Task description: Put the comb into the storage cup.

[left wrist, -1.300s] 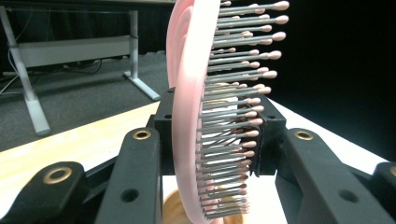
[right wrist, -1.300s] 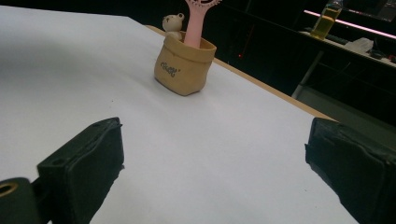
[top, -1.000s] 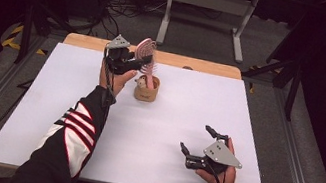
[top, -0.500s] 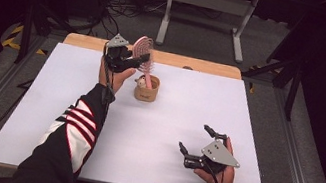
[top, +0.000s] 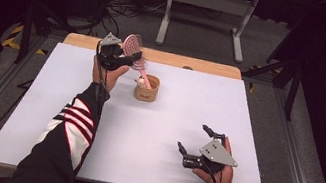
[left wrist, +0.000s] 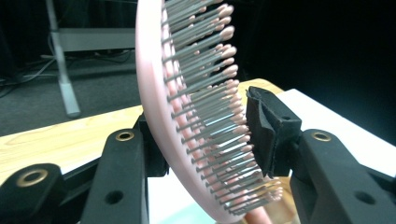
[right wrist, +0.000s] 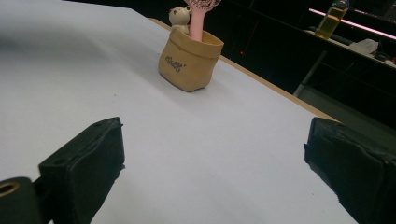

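Observation:
A pink hairbrush (top: pixel 133 45) stands with its handle in a small tan pot (top: pixel 146 92) at the far middle of the white table (top: pixel 153 135). A little bear figure (top: pixel 141 81) sits on the pot's rim. My left gripper (top: pixel 128 59) has the brush head (left wrist: pixel 187 93) between its jaws, which have just been opening. The brush's back is by one jaw and its bristle tips reach the other pad (left wrist: pixel 264 126) without visible pressing. My right gripper (top: pixel 193 137) rests open near the front right, with nothing between its fingers (right wrist: pixel 215 154). It faces the pot (right wrist: pixel 189 63) and the brush handle (right wrist: pixel 198 21).
A wooden strip (top: pixel 196 65) runs along the table's far edge. Beyond it are a floor with cables (top: pixel 119 10) and a grey stand (top: pixel 206 8). A bottle (right wrist: pixel 332 18) stands on a dark surface far behind the pot. Bare white table lies between the two grippers.
My left hand has shifted a little to the left, and the brush head has leaned left with it. The left jaws stand slightly wider. The right gripper has stayed put.

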### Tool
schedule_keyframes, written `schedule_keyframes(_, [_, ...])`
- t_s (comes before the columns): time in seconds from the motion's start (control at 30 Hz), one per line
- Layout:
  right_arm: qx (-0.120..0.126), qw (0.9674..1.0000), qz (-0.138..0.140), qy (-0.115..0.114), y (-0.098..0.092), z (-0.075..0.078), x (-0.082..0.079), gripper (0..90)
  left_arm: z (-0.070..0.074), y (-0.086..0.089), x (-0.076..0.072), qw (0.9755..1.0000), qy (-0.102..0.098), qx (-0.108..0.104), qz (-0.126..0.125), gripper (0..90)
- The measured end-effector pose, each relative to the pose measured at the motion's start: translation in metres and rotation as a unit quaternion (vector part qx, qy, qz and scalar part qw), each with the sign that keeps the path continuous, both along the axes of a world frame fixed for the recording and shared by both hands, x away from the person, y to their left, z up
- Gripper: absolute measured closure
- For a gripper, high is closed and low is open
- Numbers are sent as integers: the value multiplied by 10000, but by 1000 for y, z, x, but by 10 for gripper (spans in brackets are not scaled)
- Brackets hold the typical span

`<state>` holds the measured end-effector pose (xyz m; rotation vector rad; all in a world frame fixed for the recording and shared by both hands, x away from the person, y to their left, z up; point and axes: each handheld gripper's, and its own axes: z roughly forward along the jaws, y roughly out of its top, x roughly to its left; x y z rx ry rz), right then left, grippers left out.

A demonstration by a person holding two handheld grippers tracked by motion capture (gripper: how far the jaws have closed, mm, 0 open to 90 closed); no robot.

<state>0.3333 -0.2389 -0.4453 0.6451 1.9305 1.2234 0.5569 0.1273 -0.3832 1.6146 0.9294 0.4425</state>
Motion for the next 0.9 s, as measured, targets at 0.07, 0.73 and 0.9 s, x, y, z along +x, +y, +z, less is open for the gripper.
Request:
schedule_keyframes(0.07, [17, 10000, -8, 7, -1, 0, 0, 53, 0, 0, 0, 10000, -10, 42, 9, 533])
schedule_keyframes(0.73, [5, 10000, 24, 42, 0, -1, 1, 53, -4, 11, 1, 9999, 31, 44, 90, 450])
schedule_keyframes(0.9, [0, 10000, 18, 21, 0, 0, 0, 53, -3, 14, -1, 9999, -18, 16, 119, 433])
